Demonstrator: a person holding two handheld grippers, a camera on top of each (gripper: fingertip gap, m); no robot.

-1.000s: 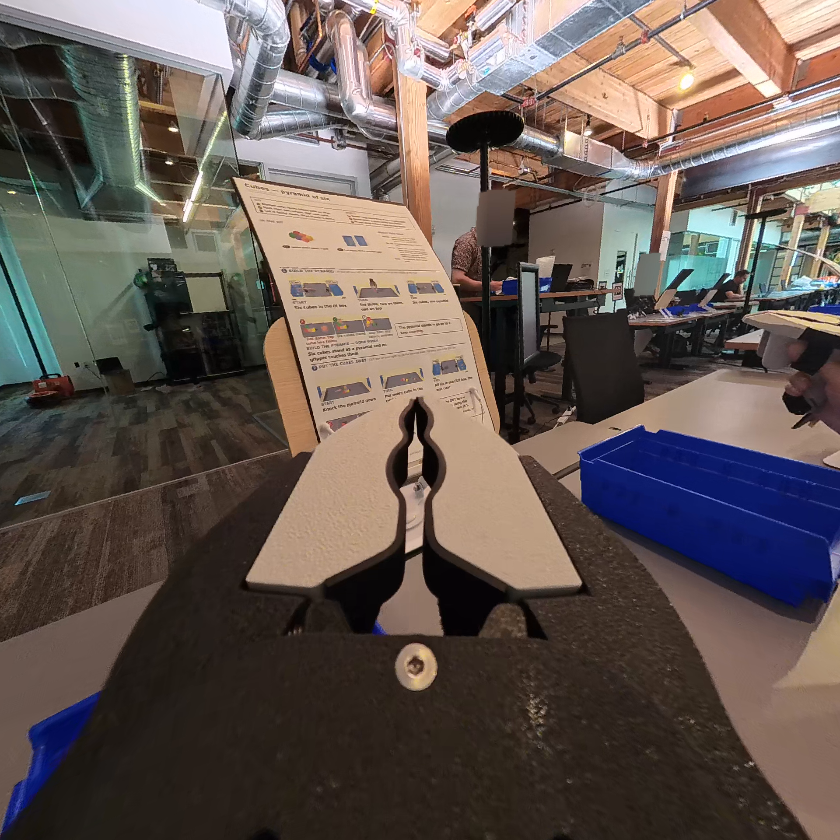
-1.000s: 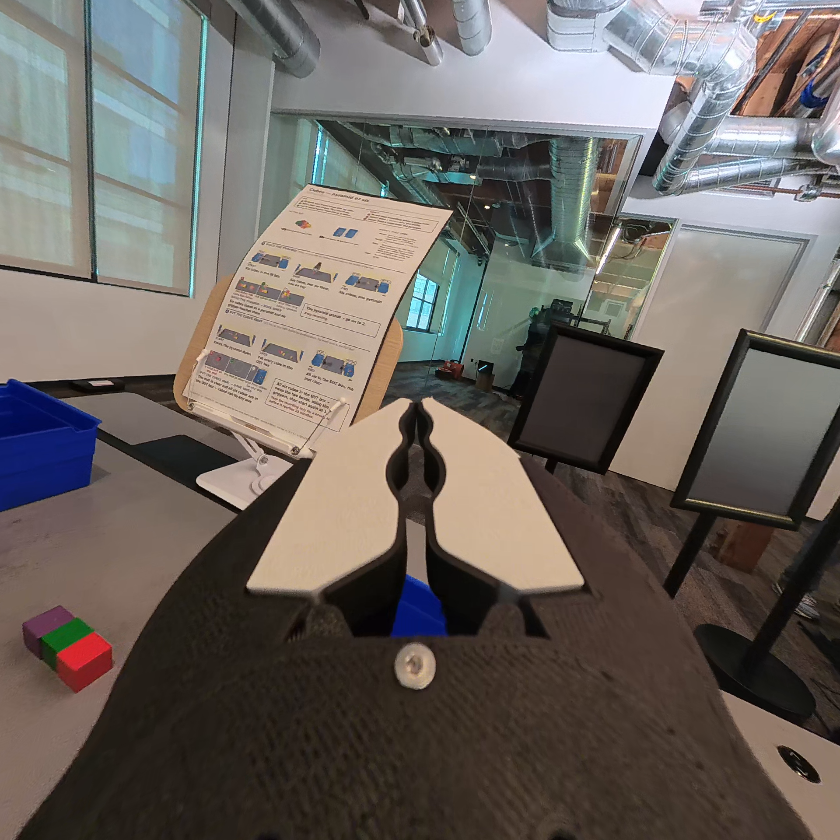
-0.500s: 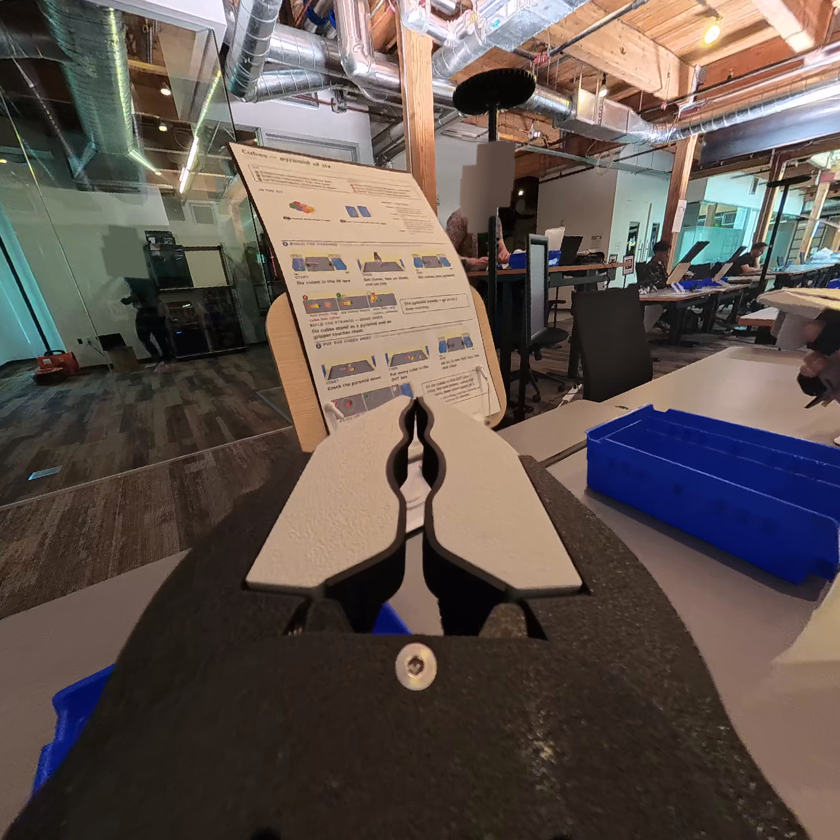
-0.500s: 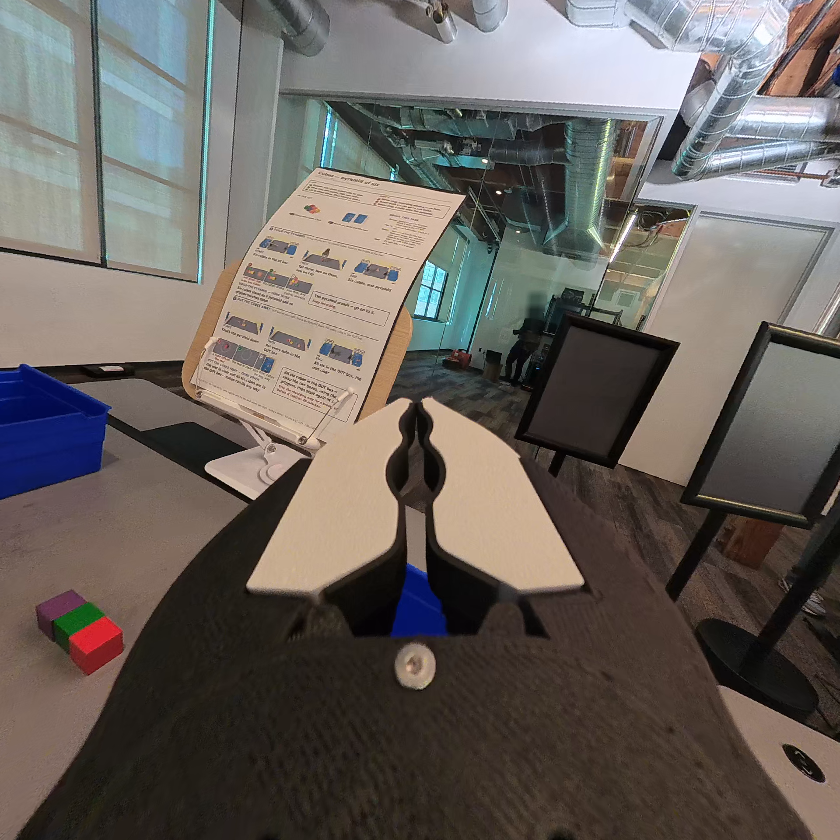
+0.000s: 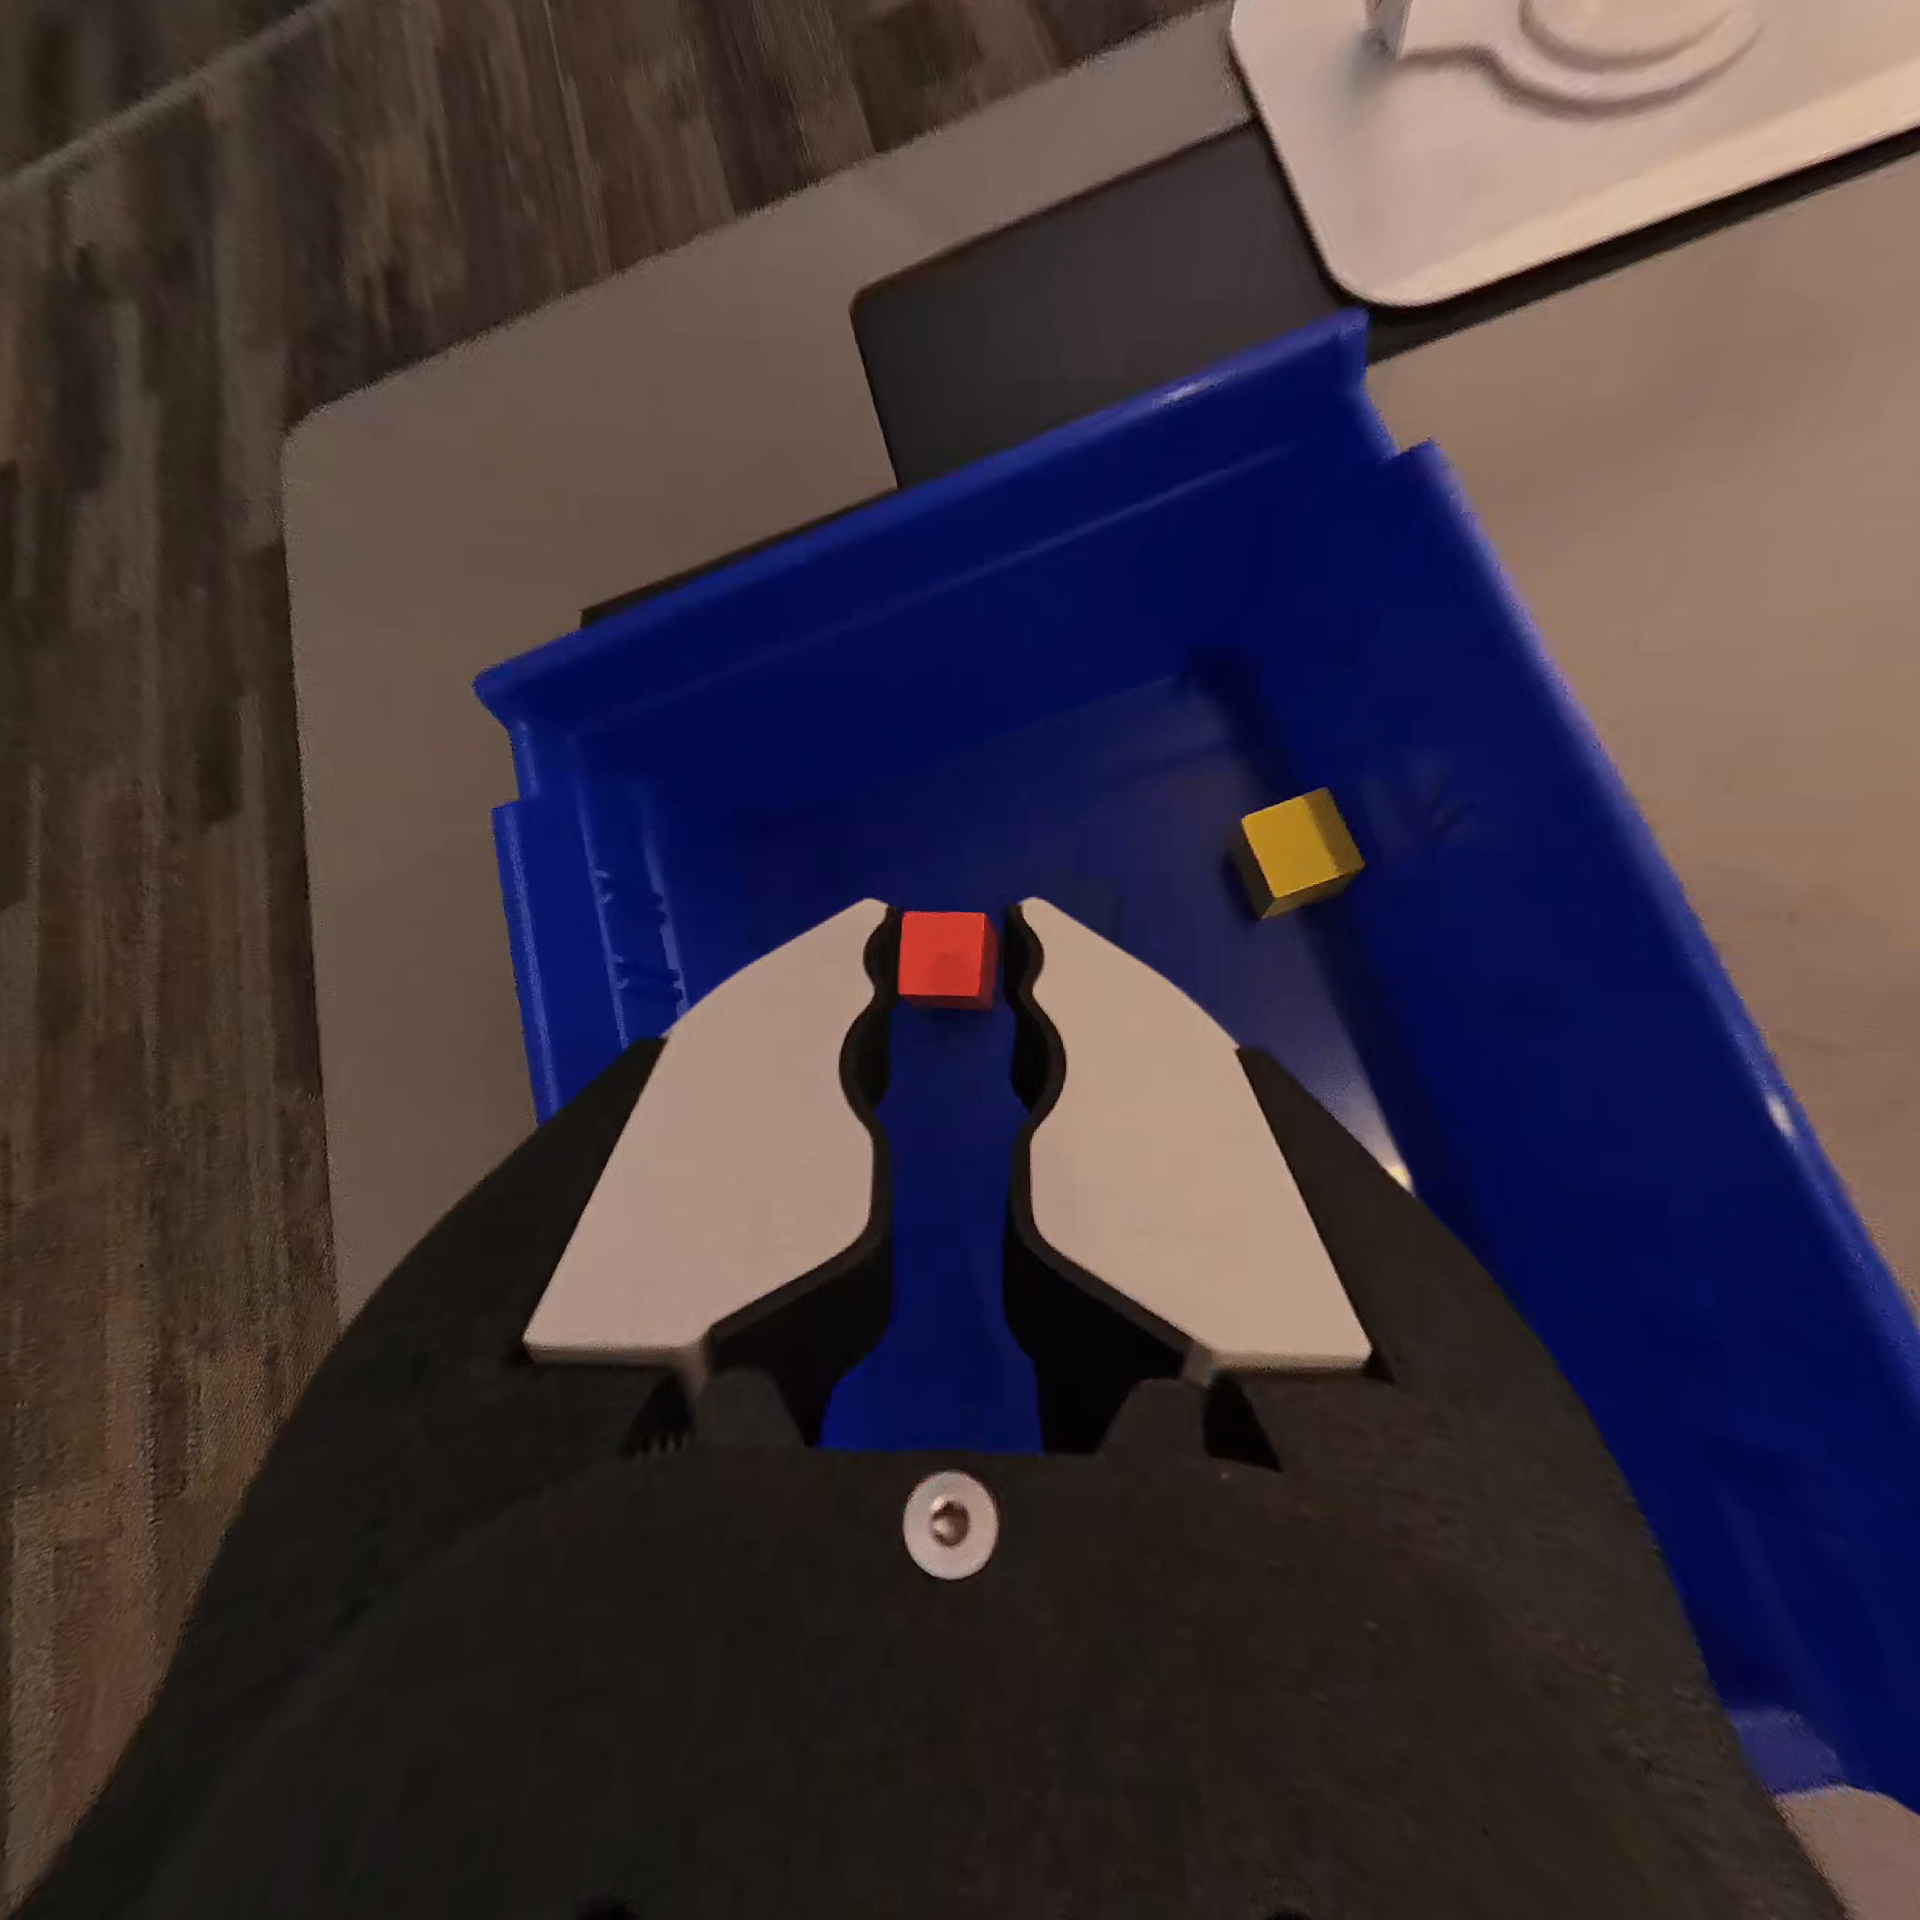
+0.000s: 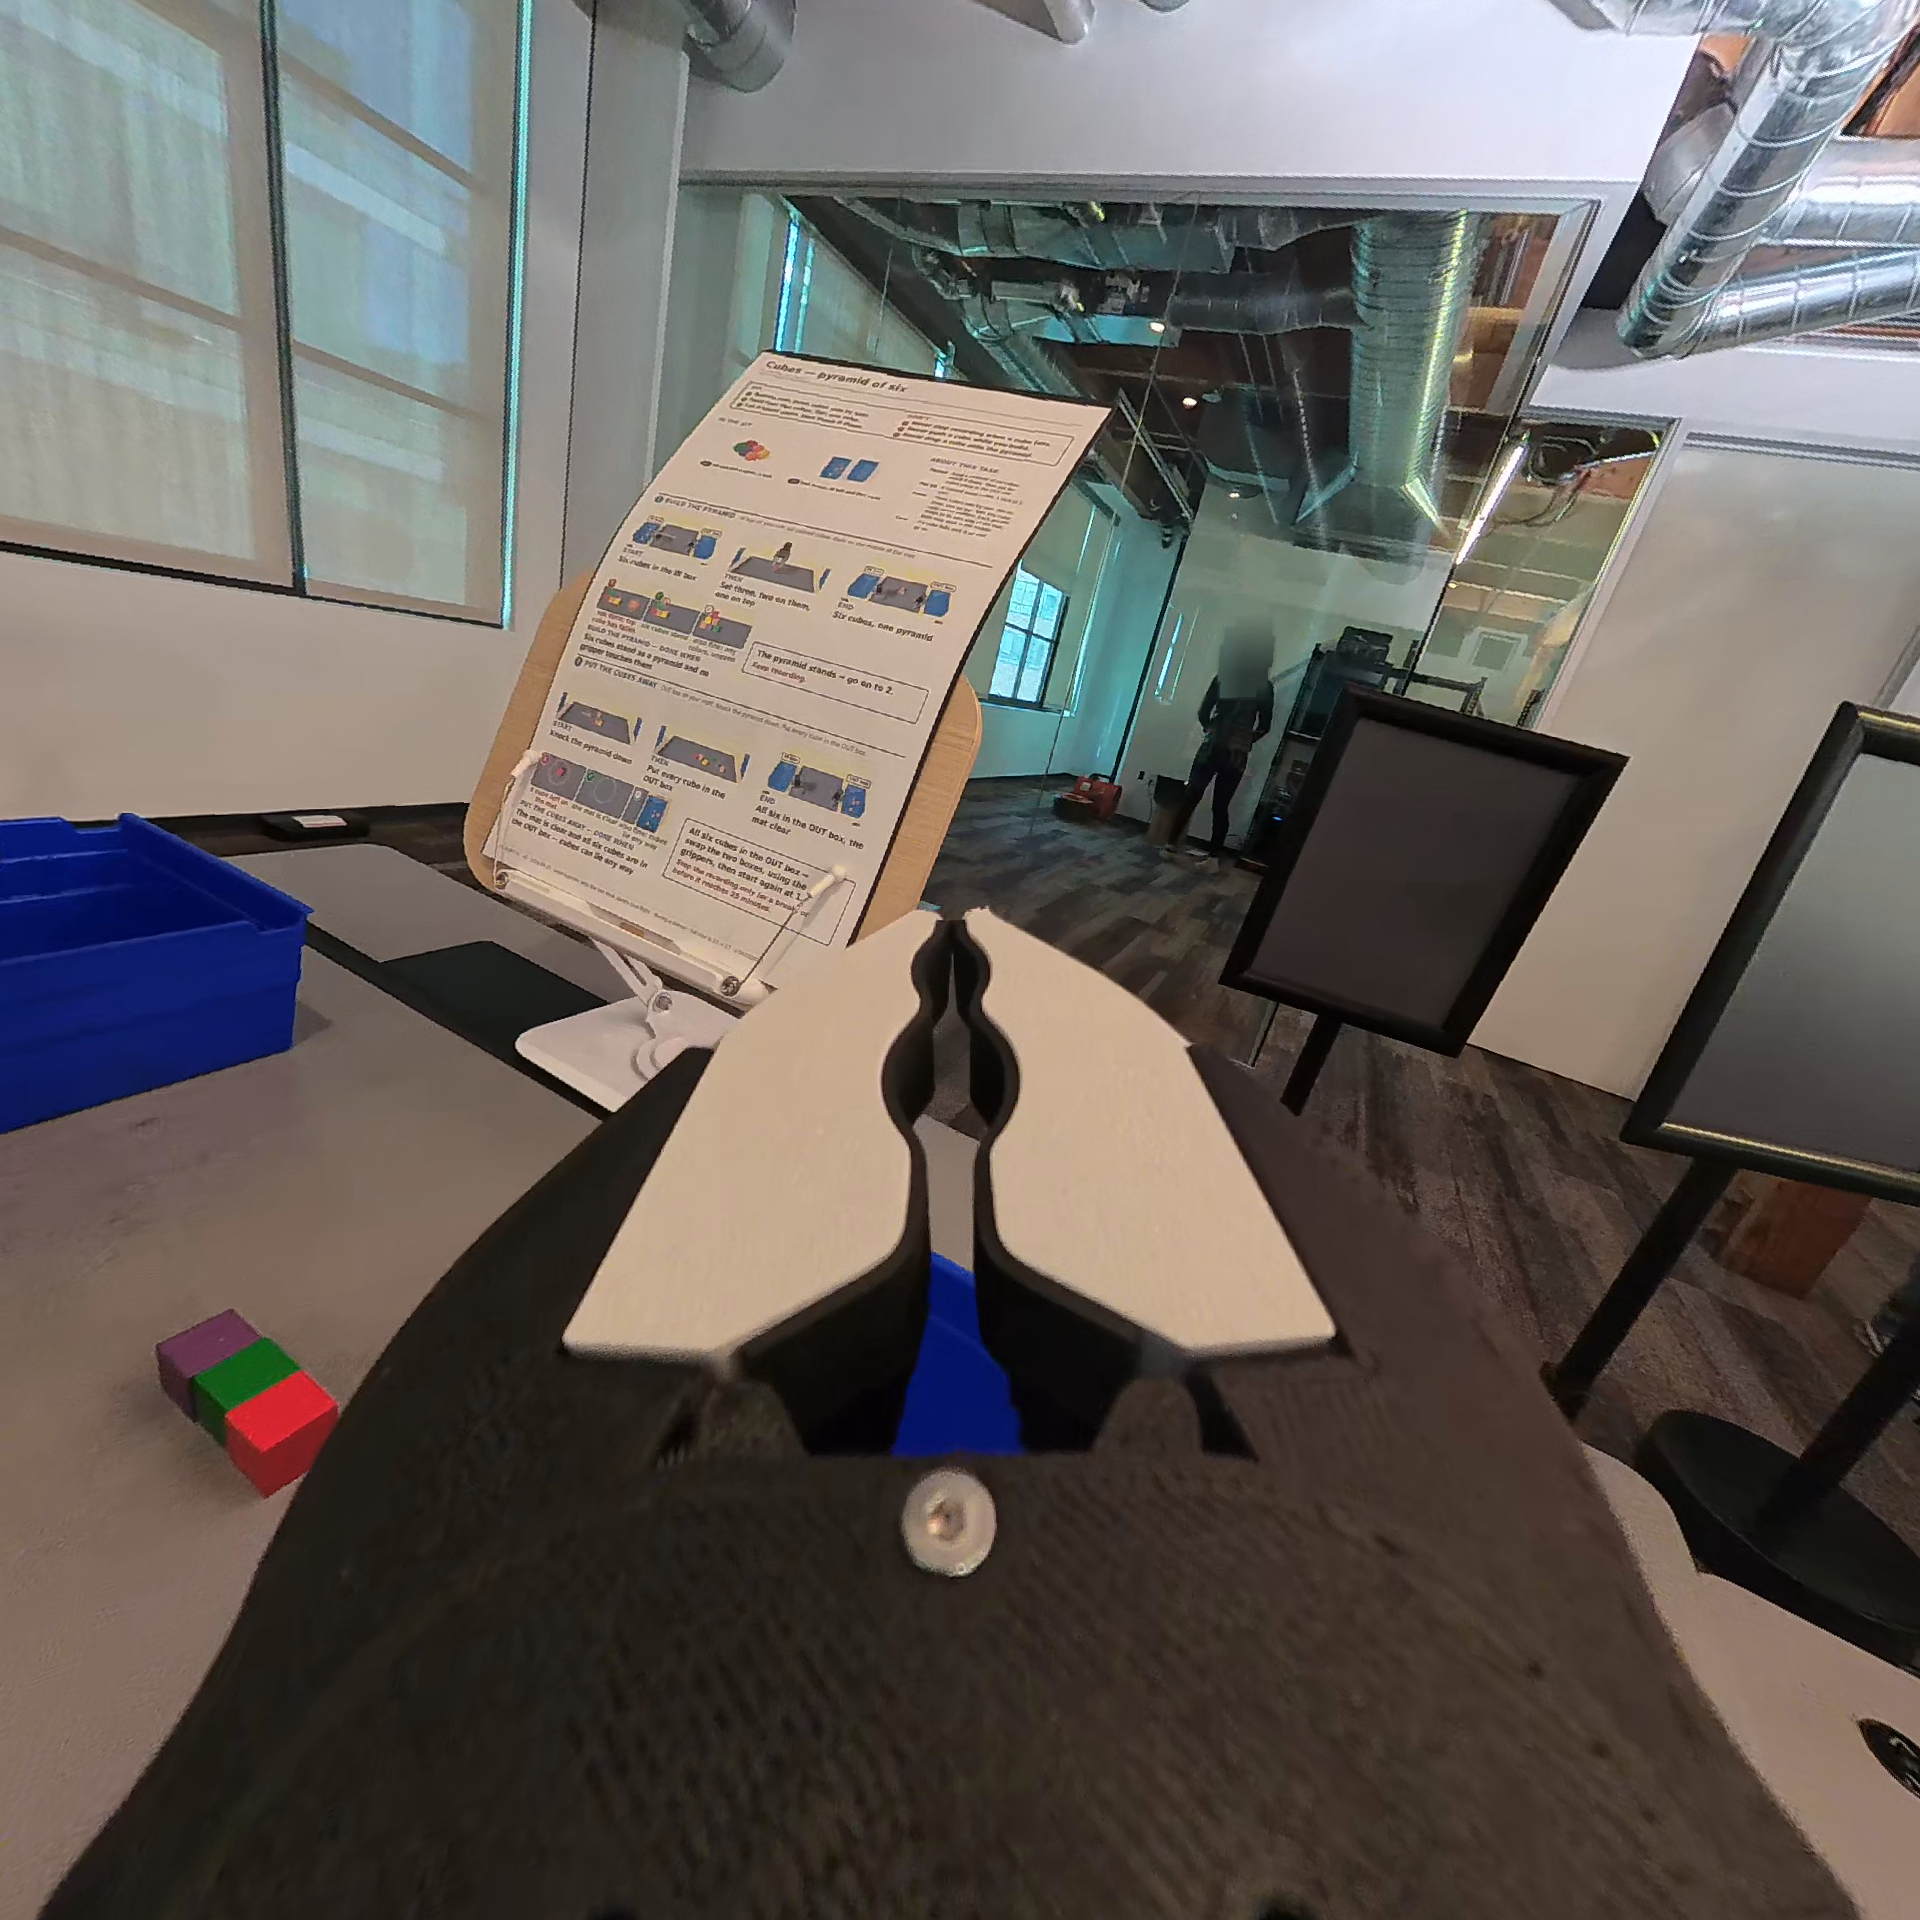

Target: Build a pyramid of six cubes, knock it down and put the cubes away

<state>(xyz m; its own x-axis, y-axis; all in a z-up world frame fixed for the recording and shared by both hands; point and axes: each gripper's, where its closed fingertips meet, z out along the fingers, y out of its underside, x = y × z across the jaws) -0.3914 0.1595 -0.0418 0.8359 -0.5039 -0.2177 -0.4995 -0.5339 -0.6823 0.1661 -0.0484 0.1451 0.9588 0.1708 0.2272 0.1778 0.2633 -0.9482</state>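
In the left wrist view my left gripper (image 5: 951, 920) points down into a blue bin (image 5: 935, 613). Its jaws are parted about a cube's width, and a red cube (image 5: 943, 956) sits between the fingertips on the bin floor. A yellow cube (image 5: 1299, 847) lies to the right in the same bin. In the right wrist view my right gripper (image 6: 958, 925) is shut and empty, held level above the table. A row of purple (image 6: 208, 1345), green (image 6: 249, 1377) and red (image 6: 281, 1429) cubes stands on the table at the lower left.
An instruction sheet on a white stand (image 6: 790, 665) stands at the table's far side, and its base (image 5: 1558, 125) lies beyond the bin. A blue bin (image 6: 135, 956) sits at the left. A second blue bin (image 6: 951, 1361) shows under my right gripper. Framed signs on poles (image 6: 1423, 883) stand on the floor to the right. Some 60 centimetres of space lies between my two pairs of fingers.
My left gripper has tipped from level to pointing down into the bin, and its jaws have opened around the red cube. My right gripper has stayed shut and shifted only slightly.
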